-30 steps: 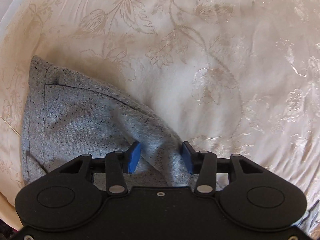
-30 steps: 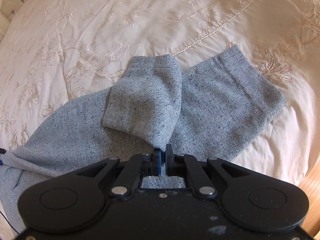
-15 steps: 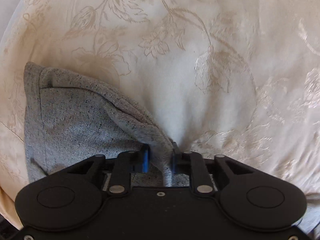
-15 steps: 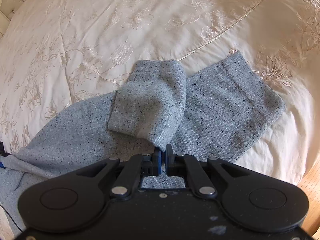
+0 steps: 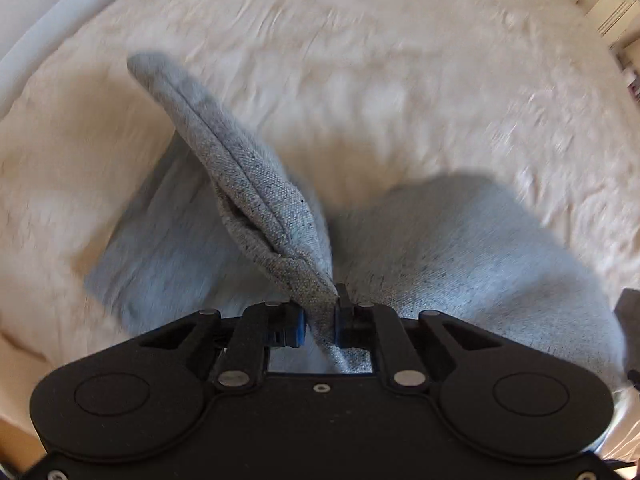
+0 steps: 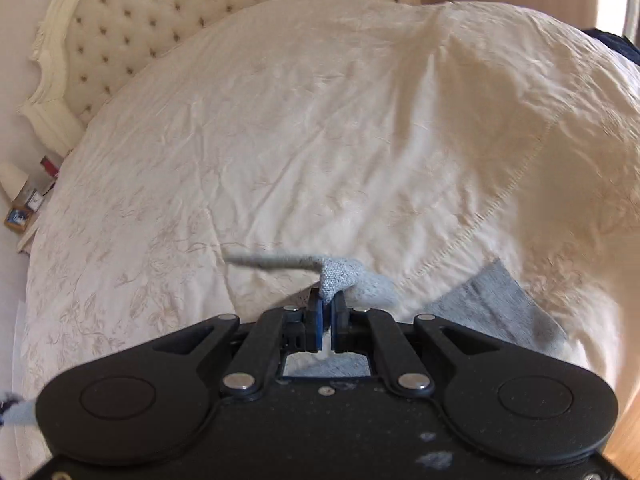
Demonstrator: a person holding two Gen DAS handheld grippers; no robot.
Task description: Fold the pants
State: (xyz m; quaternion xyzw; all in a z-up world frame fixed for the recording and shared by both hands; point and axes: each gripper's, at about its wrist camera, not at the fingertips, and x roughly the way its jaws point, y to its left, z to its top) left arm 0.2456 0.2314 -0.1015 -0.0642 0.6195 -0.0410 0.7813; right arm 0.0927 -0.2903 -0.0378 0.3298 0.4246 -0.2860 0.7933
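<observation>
— So, what have I got in the claws right now?

— Both are clamped on the grey flecked woven pants. My left gripper has its blue pads pinched narrow on a thick seamed edge that stands up in a ridge in front of the camera; my right gripper is closed tight on a small bunched corner of the same cloth.

— And the rest of the garment?

— Lying on the cream embroidered bedspread, with part of it raised off the bed between my two holds (the left view is blurred, so I can't say how much is off the bed). In the right view one flat piece lies just beside the gripper, to its right.

— How will it handle?

— Soft and limp, I'd judge, but with some body: the doubled seam holds a ridge where I grip it, while the loose panels sag. Light enough for two pinches. The weave looks grippy, so I don't expect slipping. Best holds are those thick hemmed edges and corners; a single layer mid-panel would just bunch up.
</observation>
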